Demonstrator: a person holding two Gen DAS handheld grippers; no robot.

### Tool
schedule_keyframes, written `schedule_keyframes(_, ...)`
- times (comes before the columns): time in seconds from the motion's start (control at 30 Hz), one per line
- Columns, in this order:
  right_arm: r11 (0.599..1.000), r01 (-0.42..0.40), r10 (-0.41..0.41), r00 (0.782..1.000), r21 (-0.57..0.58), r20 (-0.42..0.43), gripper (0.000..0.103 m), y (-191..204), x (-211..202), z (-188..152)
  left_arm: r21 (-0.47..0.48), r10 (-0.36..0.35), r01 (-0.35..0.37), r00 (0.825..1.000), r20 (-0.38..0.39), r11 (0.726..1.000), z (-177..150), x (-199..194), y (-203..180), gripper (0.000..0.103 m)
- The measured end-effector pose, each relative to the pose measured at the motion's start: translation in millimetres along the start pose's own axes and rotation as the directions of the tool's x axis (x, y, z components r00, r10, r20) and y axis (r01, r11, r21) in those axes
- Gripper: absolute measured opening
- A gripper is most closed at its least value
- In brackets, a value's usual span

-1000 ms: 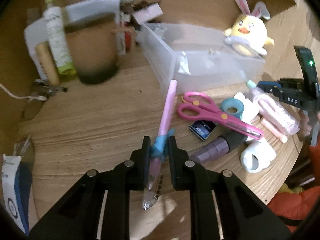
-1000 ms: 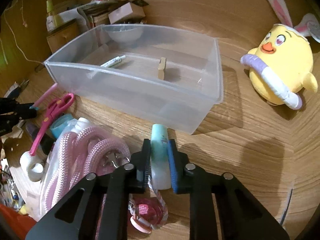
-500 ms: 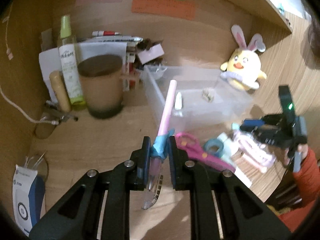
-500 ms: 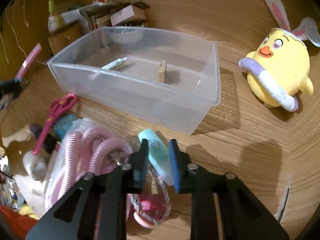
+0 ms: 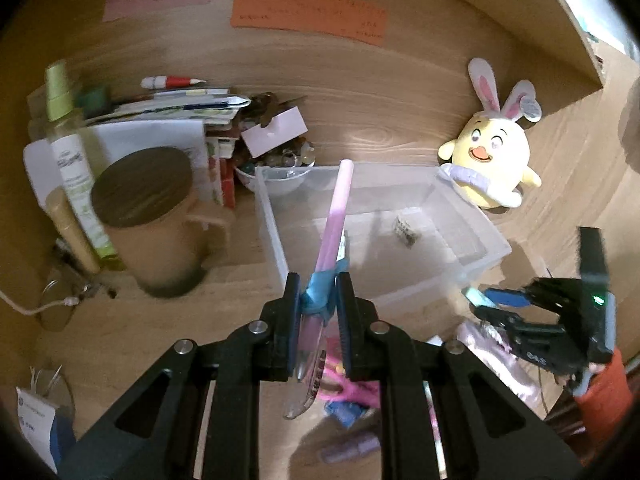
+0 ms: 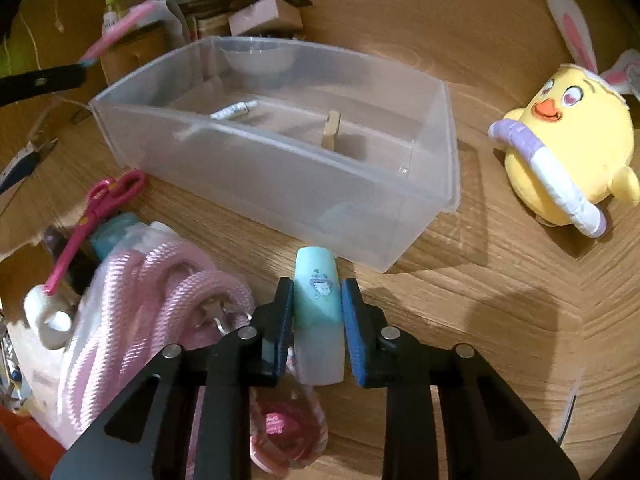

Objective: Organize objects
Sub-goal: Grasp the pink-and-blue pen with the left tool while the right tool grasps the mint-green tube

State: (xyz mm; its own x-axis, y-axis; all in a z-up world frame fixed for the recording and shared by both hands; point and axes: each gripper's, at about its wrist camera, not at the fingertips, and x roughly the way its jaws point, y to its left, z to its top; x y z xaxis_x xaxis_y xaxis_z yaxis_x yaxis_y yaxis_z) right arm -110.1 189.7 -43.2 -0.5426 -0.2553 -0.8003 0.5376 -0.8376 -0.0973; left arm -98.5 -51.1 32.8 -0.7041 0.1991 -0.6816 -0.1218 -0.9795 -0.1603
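Left gripper (image 5: pixel 318 300) clamped on a long pink pen (image 5: pixel 334 224), jaws pressing a turquoise wrap partway down the barrel; clear tip end pokes out below the fingers, pale cap end points up and away, over the near left part of the clear plastic bin (image 5: pixel 486 258). Pen is off the desk, held in the air. Right gripper (image 6: pixel 318 308) has a short mint-to-white tube (image 6: pixel 318 312) between its blue pads, both pads against its sides; small printed cartoon figure on the tube face, rounded mint end pointing toward the bin's near wall (image 6: pixel 280 184), just short of it. Bin holds a small silver tube (image 6: pixel 234 111) and a pale wooden clip (image 6: pixel 331 134) standing on edge. Pink coiled rope (image 6: pixel 160 292) lies left of the right gripper on the wooden desk (image 6: pixel 480 320); pink scissors (image 6: pixel 96 208) beyond it; yellow bunny-eared plush (image 6: pixel 568 160) to the right, well apart from the bin. Brown lidded mug (image 5: pixel 156 220) stands left of the bin in the left view. Against a second ago: the pen was low over the desk beside the scissors, and now sits higher with the bin's interior beneath its upper half; wall notes have come into the left view. The tube lay skewed between looser jaws half a second ago; now it is straight and square between the pads, the grip a shade wider than at the start.
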Motion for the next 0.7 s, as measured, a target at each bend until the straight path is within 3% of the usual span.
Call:
schedule_keyframes(0.27,1.000,-0.008,0.006,0.985,0.014,0.174,0.022,-1.3,-59.8,24.9,0.003,-0.025,0.025,0.998,-0.054,1.000,28.7,29.3,-8.9,0.016)
schedule_keyframes(0.43,0.997,0.002,-0.020,0.968,0.072,0.249,0.022,-15.9,-71.1,53.9,0.005,-0.043,0.044,0.992,-0.116,0.999,37.6,54.7,-14.6,0.016)
schedule_keyframes(0.57,0.995,0.004,-0.027,0.971,0.098,0.238,0.022,-23.5,-53.7,75.6,0.050,-0.029,0.038,0.986,-0.164,0.998,41.9,75.5,-25.4,0.016)
schedule_keyframes(0.7,0.996,-0.005,-0.011,0.986,0.093,0.167,0.022,-22.7,-17.4,91.6,0.087,-0.026,0.045,0.977,-0.211,0.995,43.0,94.3,-35.8,0.016)
